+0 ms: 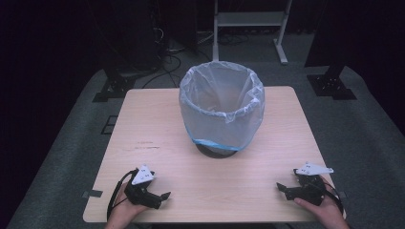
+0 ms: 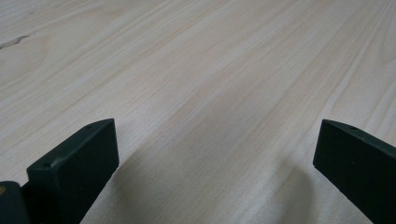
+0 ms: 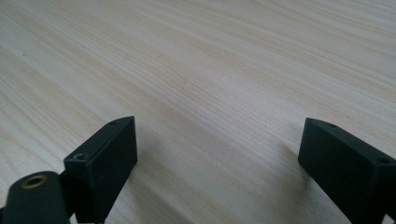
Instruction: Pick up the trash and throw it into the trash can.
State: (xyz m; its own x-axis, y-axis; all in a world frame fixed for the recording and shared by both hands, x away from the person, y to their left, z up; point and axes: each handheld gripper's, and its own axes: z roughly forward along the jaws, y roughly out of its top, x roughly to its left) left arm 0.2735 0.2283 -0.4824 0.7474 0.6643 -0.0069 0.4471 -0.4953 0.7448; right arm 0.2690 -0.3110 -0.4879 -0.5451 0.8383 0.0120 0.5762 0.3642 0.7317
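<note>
While nothing is yet in hand, the table (image 1: 143,119) carries a bin (image 1: 221,107) lined with a clear bag (image 1: 210,98), well ahead of and between both tools. Left gripper (image 1: 162,196) and right gripper (image 1: 282,188) rest low, jaws wide, holding nothing; I'd guess a reach forward toward the bag's rim comes next.

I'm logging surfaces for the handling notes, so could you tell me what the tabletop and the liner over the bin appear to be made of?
The tabletop looks like pale wood or a wood-grain laminate with a matt finish: long parallel grain lines run across it in both gripper views. The liner looks like thin translucent plastic film: it is wrinkled, faintly glossy, with a blue band near its lower edge. The bin beneath shows dark; material unclear.
</note>
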